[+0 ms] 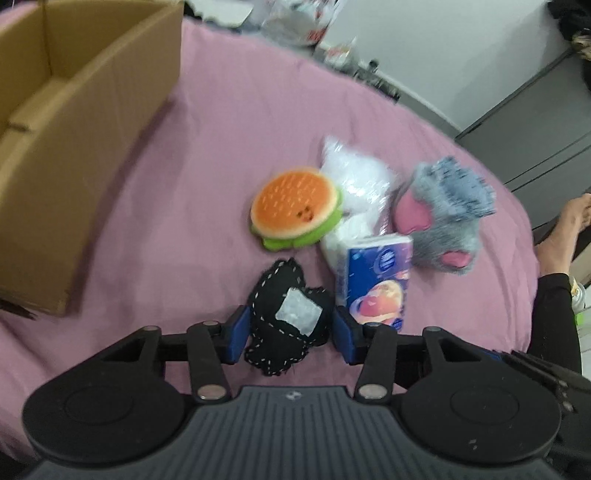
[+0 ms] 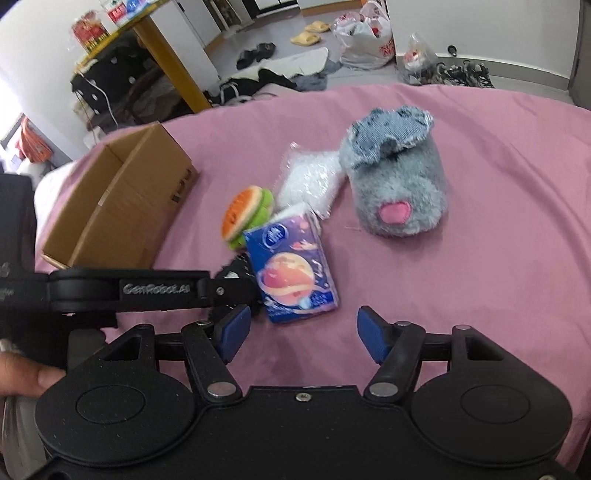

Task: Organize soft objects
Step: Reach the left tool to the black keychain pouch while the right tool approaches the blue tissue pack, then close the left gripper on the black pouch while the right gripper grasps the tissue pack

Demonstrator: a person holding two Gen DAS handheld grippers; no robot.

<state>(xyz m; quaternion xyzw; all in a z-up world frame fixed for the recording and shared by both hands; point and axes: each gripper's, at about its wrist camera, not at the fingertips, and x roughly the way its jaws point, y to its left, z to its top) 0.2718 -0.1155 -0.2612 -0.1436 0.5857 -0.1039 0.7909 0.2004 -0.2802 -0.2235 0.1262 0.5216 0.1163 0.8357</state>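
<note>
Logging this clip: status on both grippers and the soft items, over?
Left gripper fingers around black stitched pad, grip unconfirmed. Right gripper open, empty. Cardboard box open, path clear. Burger plush, tissue pack, grey plush waiting.

yellow slippers on floor | plastic bags by wall | yellow-legged table

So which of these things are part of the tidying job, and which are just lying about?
Part of the job:
black stitched pouch, between the left gripper fingers
burger plush
tissue pack
grey furry slipper
clear bag of white filling
cardboard box

Lying about:
yellow slippers
plastic bags
</note>
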